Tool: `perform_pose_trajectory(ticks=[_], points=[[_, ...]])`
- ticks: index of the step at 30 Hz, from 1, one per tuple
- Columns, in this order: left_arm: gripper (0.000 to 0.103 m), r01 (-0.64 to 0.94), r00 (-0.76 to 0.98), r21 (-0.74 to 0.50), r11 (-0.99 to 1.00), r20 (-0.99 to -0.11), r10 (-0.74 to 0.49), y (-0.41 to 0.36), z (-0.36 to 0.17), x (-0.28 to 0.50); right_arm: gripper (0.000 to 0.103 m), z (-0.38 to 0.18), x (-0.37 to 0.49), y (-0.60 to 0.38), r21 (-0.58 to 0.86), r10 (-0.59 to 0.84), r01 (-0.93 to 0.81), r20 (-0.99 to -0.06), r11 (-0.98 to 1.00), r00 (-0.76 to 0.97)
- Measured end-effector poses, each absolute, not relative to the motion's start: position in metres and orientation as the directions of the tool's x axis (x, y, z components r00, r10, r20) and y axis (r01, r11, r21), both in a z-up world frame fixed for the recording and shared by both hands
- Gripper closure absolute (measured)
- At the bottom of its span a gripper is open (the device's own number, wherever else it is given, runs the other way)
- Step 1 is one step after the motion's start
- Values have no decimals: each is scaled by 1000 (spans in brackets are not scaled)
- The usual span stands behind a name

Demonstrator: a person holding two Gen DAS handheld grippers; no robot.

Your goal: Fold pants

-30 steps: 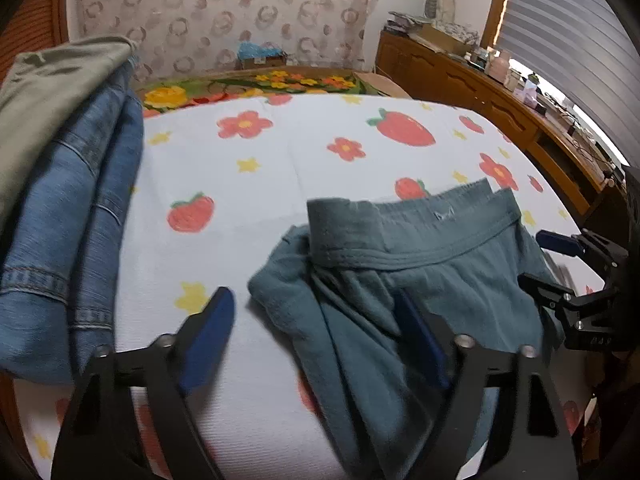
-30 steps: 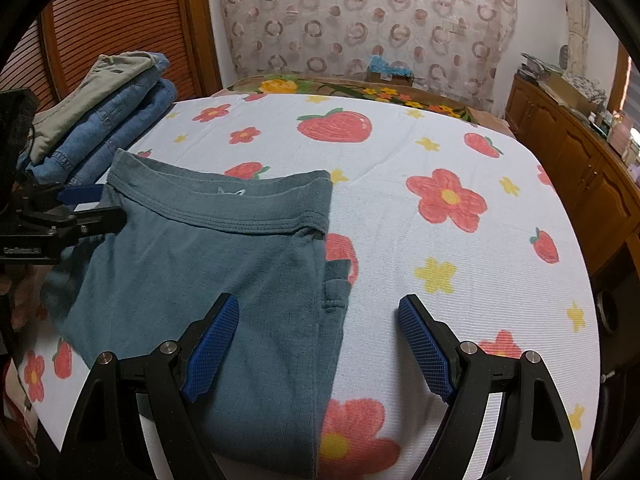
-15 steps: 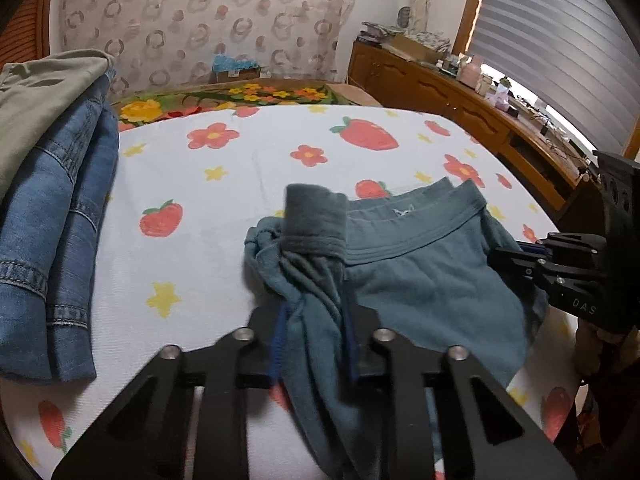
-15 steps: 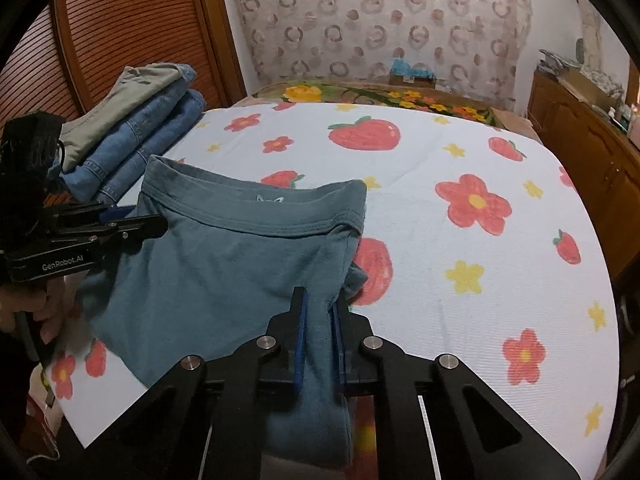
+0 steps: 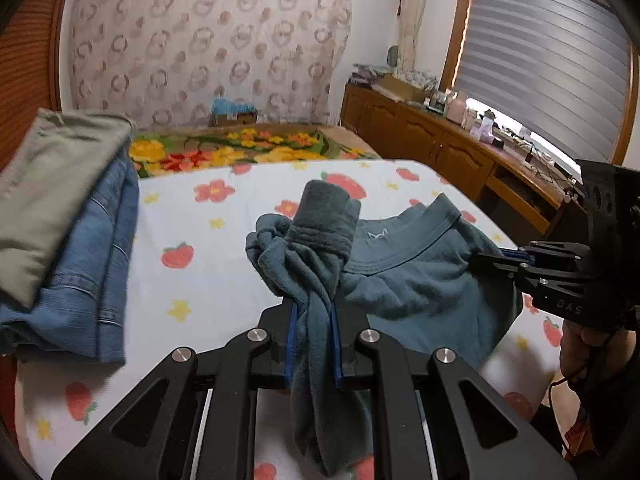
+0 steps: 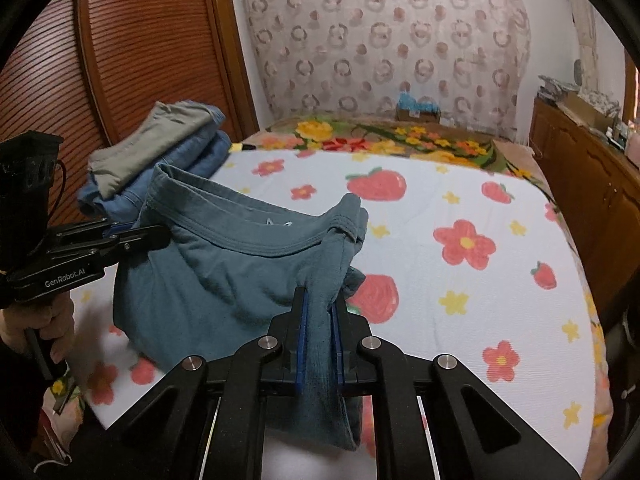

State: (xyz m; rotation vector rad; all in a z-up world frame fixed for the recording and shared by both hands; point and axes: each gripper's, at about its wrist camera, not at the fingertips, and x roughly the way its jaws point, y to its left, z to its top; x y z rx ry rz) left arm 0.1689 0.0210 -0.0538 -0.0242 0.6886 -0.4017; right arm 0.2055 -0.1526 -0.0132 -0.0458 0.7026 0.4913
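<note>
Here, the left gripper [image 5: 313, 344] is clamping a bunched fold of the teal pants [image 5: 412, 284] between its blue pads [image 5: 293, 344], the jaws pressed together on the cloth with a tail of fabric hanging down below them. In the left wrist view, the gathered cloth is rising in front of the gripper into a rolled bit of waistband, standing clear of the bedsheet [image 5: 224, 248]. The right gripper [image 6: 320, 336] is likewise pinching the other side of the pants [image 6: 224, 268], its jaws shut on a twisted strip of fabric that is trailing past the fingers. Between the two grippers the waistband is sagging in a curve, and the body of the garment is drooping towards the sheet [image 6: 460, 292], which is white with a print of strawberries and flowers. In the right wrist view, the person's left hand [image 6: 38, 320] is gripping the handle of its tool at the frame's left edge. Further out on the left side of the bed, a stack of folded clothes is lying: blue jeans [image 5: 92, 272] with a khaki garment [image 5: 52, 196] on top. A wooden cabinet [image 5: 436, 152] is running along the wall to the right.
</note>
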Motion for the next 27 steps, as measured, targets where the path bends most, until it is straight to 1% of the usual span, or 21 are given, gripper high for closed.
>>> perform_pose_trajectory(ticks=[16,27], points=[[88,362,774,-105,926,-520,-361,32,0,111,93,30,154,-155,67,447,-492,-536,868,716],[88,346,822,-65,936,-460,-336,44,33,95,93,61,134,-150,33,482,-530,-466,847,742]])
